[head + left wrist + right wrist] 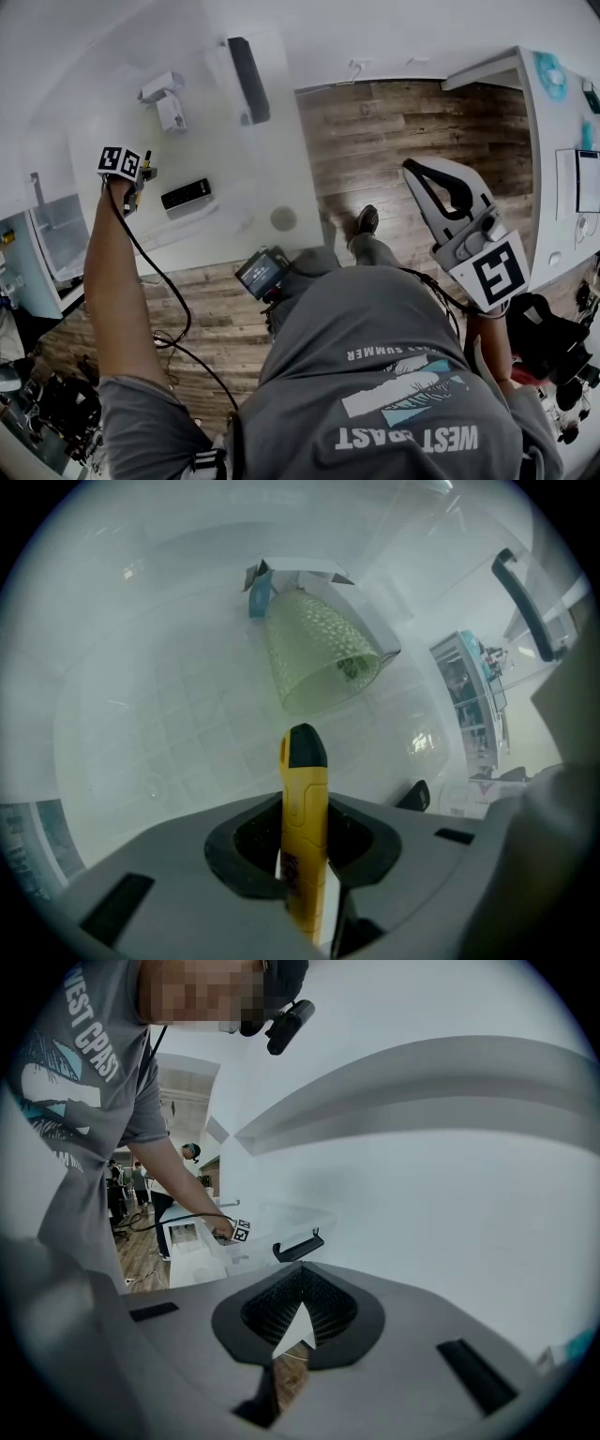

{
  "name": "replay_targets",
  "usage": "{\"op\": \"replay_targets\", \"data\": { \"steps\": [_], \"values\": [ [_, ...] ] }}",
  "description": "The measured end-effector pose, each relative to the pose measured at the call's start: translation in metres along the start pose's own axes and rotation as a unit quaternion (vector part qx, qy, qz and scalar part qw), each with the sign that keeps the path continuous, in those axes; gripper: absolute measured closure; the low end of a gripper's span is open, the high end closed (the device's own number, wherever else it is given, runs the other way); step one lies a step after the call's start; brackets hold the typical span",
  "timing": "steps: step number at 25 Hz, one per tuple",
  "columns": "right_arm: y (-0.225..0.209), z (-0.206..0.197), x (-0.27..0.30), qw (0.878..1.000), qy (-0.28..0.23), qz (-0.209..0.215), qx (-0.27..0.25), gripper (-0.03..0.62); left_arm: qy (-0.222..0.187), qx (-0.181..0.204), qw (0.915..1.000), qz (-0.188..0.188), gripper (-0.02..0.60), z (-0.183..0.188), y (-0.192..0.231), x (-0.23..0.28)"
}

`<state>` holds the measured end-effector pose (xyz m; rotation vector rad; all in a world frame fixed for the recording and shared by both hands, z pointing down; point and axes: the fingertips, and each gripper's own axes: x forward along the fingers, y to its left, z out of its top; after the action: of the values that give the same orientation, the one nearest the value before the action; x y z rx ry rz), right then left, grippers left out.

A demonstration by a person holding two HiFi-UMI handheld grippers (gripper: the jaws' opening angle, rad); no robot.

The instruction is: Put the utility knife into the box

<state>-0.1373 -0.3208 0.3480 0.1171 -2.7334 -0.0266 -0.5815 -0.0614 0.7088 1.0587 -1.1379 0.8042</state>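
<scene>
My left gripper (141, 174) is held over the left part of the white table (234, 178) and is shut on a yellow utility knife (305, 799). The knife's black tip sticks out past the jaws. In the head view the knife (146, 167) shows as a small yellow sliver beside the marker cube. The clear box (234, 75) with a black lid handle (248, 80) stands at the table's far side; the same handle (525, 602) sits at the right of the left gripper view. My right gripper (417, 171) is raised over the wood floor, shut and holding nothing (302, 1283).
A translucent patterned cup (323, 658) lies on its side by a white carton, straight ahead of the knife. A black flat device (186, 194) rests on the table right of the left gripper. A white counter (562, 141) stands at the right. Cables trail from the left arm.
</scene>
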Motion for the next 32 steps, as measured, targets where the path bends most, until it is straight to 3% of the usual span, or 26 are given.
{"op": "replay_targets", "data": {
  "steps": [21, 32],
  "values": [
    [0.006, 0.004, -0.007, 1.000, 0.002, -0.001, -0.011, 0.585, 0.016, 0.030, 0.9992, -0.022, 0.492, 0.000, -0.013, 0.002],
    [0.013, 0.011, -0.023, 1.000, -0.013, 0.006, -0.027, 0.584, -0.044, 0.031, 0.9969, 0.058, 0.456, 0.016, 0.007, -0.044]
  ]
}}
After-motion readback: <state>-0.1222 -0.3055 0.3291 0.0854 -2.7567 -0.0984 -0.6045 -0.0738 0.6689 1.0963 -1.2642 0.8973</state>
